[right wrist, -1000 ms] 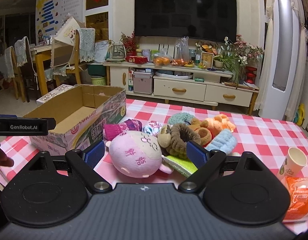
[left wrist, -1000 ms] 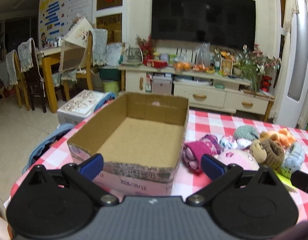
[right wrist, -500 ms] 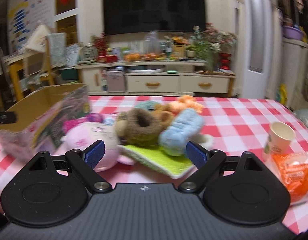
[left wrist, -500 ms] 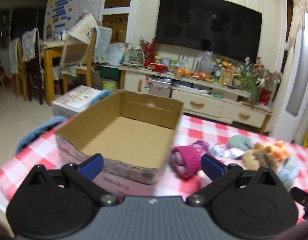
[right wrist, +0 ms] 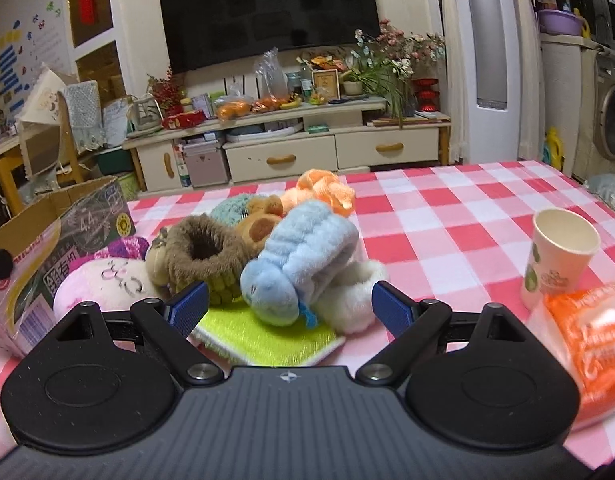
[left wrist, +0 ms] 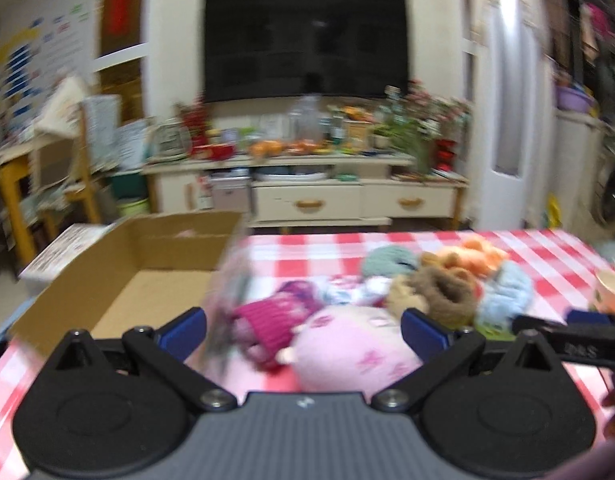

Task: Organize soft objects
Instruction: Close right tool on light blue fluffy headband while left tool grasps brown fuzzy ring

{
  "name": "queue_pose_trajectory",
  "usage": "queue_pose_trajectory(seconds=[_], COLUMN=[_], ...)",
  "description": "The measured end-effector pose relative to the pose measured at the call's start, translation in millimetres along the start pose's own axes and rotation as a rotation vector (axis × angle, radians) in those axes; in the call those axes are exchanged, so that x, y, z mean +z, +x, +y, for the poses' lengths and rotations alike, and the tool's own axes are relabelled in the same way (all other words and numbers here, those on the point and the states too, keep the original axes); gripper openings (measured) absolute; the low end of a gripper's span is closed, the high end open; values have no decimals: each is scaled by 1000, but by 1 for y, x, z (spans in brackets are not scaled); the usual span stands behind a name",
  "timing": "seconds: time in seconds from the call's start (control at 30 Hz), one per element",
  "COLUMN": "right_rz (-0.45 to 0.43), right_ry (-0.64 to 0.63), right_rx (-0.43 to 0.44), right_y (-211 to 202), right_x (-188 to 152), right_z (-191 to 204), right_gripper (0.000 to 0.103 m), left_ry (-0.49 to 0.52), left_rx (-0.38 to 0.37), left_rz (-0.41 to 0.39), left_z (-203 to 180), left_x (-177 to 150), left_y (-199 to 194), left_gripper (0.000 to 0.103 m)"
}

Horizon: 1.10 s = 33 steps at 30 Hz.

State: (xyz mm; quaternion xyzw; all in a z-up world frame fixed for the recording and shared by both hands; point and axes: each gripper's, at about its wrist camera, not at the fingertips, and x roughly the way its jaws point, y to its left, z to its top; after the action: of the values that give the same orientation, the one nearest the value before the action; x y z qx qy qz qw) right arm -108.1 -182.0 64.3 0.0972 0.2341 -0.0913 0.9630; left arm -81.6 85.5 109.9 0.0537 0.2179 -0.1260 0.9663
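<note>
Toys lie heaped on the checked table [right wrist: 447,216], none of them in the box as far as either view shows, so I judge the sorting barely begun: nearly every soft thing is left to move. Nearest the right gripper [right wrist: 290,305], its fingers spread wide and holding nothing, a green cloth [right wrist: 267,336] lies at 6 o'clock of the heap, with a blue plush [right wrist: 295,264] and a white plush [right wrist: 349,300] resting on it between the fingertips. At 10 o'clock from there sits a brown ring plush [right wrist: 199,256], and further off an orange plush [right wrist: 323,194] at 12 o'clock. A pink plush [left wrist: 347,354] lies nearest the left gripper [left wrist: 303,330], which is likewise wide apart and empty; this view is blurred, so small detail is lost. Touching the pink one at its 10 o'clock is a magenta knit toy [left wrist: 271,320]. The box [left wrist: 119,276] stands open at 9 o'clock of the heap, just beside it; its visible floor looks bare, though something pinkish shows at its far wall that I cannot make out. Off at 3 o'clock, well apart from the toys, stand a paper cup [right wrist: 557,256] and an orange packet [right wrist: 587,344].
</note>
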Motion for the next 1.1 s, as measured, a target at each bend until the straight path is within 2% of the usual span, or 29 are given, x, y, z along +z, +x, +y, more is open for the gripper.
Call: queue_pose_trajectory(seconds=[0.23, 0.37, 0.53, 0.67, 0.77, 0.93, 1.1], right_rz=[11, 22, 47, 60, 72, 101, 104], right_ry=[144, 199, 236, 214, 188, 193, 193], right_rx=[76, 104, 121, 133, 110, 111, 125], right_y=[20, 30, 38, 35, 37, 37, 32], right_x=[11, 14, 11, 10, 12, 10, 12], right_z=[-16, -18, -18, -13, -9, -8, -9], right_gripper=[103, 103, 103, 103, 103, 90, 69], left_ry=[182, 235, 242, 237, 268, 249, 242], left_rx=[-183, -227, -260, -275, -268, -245, -251], left_rz=[84, 93, 125, 165, 174, 204, 208], left_z=[-42, -60, -76, -85, -92, -91, -95], left_x=[12, 13, 14, 15, 15, 14, 13], left_y=[42, 65, 88, 106, 115, 130, 133], left_gripper=[103, 102, 102, 102, 102, 100, 80])
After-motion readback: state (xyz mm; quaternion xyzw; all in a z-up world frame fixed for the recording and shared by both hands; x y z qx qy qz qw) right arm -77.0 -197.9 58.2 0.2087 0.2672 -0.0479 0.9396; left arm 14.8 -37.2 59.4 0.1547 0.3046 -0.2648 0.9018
